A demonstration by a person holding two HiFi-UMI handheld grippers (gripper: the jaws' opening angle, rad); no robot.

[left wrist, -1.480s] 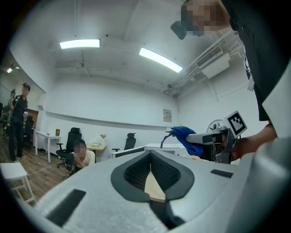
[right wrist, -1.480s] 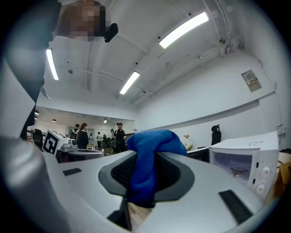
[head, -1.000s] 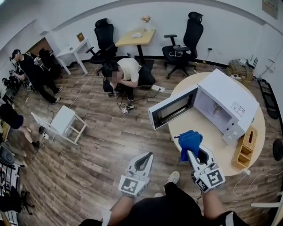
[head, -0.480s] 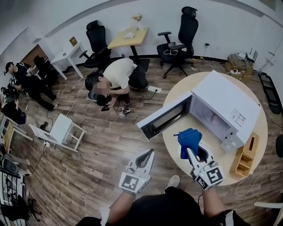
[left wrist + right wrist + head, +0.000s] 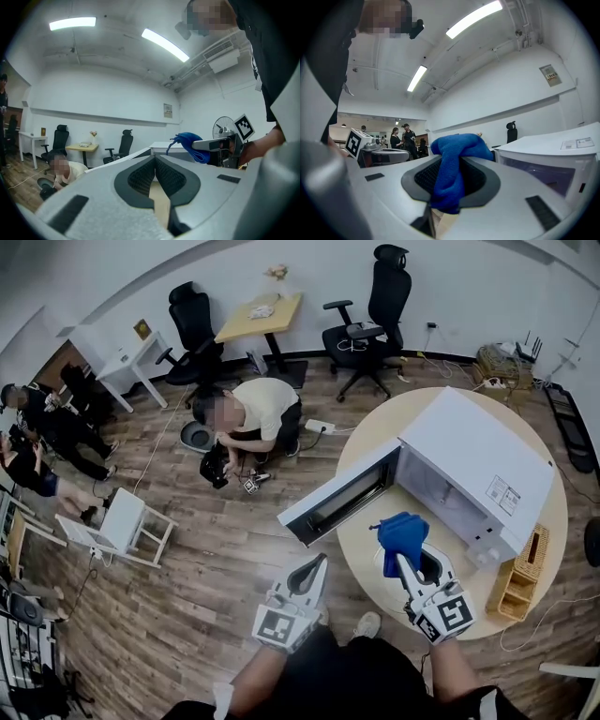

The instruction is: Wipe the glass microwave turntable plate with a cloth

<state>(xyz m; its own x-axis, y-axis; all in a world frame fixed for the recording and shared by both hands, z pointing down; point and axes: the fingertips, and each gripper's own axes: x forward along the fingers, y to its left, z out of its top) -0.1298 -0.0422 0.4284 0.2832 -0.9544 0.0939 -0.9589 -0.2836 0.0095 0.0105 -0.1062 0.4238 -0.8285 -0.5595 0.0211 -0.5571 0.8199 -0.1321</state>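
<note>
My right gripper (image 5: 405, 562) is shut on a blue cloth (image 5: 400, 533), which bunches above its fingertips over the near edge of the round wooden table (image 5: 368, 554). In the right gripper view the blue cloth (image 5: 456, 161) hangs between the pads of that gripper (image 5: 451, 169). My left gripper (image 5: 317, 567) hovers over the floor to the left of the table, jaws shut and empty; the left gripper view shows its pads (image 5: 140, 176) meeting. The white microwave (image 5: 480, 463) stands on the table with its door (image 5: 339, 495) swung open. I cannot make out the glass plate inside.
A wooden slatted box (image 5: 520, 575) sits at the table's right edge. A person (image 5: 251, 412) crouches on the wooden floor among cables beyond the door. A small white table (image 5: 124, 518) stands at the left; office chairs (image 5: 367, 329) and desks line the far wall.
The table and microwave have come closer and shifted left in view. The crouching person has turned and moved. Both grippers hold the same pose, cloth still gripped.
</note>
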